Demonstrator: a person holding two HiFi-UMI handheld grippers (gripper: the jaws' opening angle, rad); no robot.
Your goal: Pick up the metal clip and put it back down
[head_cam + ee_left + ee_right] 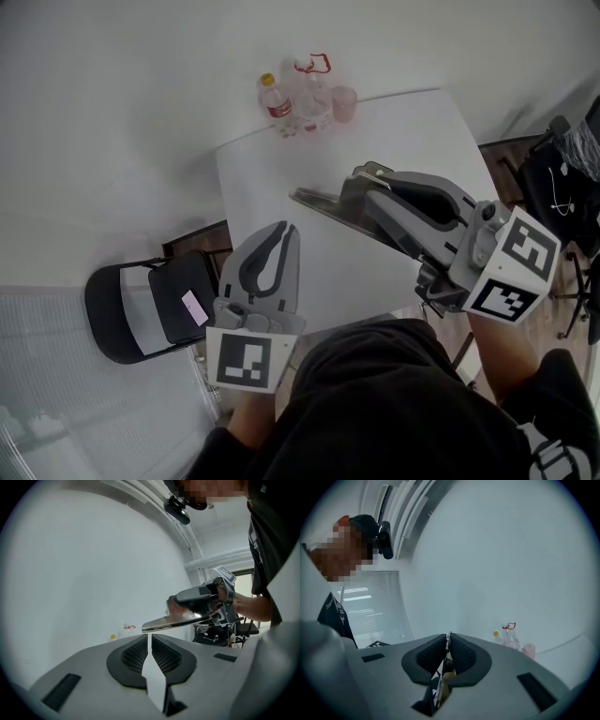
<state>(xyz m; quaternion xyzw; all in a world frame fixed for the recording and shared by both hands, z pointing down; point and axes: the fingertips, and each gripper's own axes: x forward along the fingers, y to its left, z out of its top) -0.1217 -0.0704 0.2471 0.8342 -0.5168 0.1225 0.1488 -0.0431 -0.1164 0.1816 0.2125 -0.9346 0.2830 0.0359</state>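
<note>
Left to right across the head view: left hand-held gripper [284, 228] with tips near the free end of the metal clip [319, 203] but apart from it. Clip itself in the middle, up in the air over the white bench [394, 131]. Right hand-held gripper [361, 187] at the right, clamped on the clip's right end. From the left gripper view, clip [168, 622] just above and beyond the left tips, slanting up toward the right.

Far left on the floor, a black folding chair [141, 314], well apart from the rest. Left hand-held gripper of smooth grey plastic with black ribbed pads [136, 654] and a black-and-white marker cube [248, 361] at its base. Clip long, flat and thin, of bright polished metal, tapering to a blunt left end. Along the bench's far edge, a clear plastic bottle [274, 101] with yellow cap and red label, another clear bottle [311, 94] with a red ring, and a pale pink cup [344, 103].

Left hand-held gripper [150, 637] drawn together to a hairline slit, nothing between the pads. Right hand-held gripper [448, 637] closed hard on the clip [447, 641], held edge-on as a thin bright line between its ribbed pads
</note>
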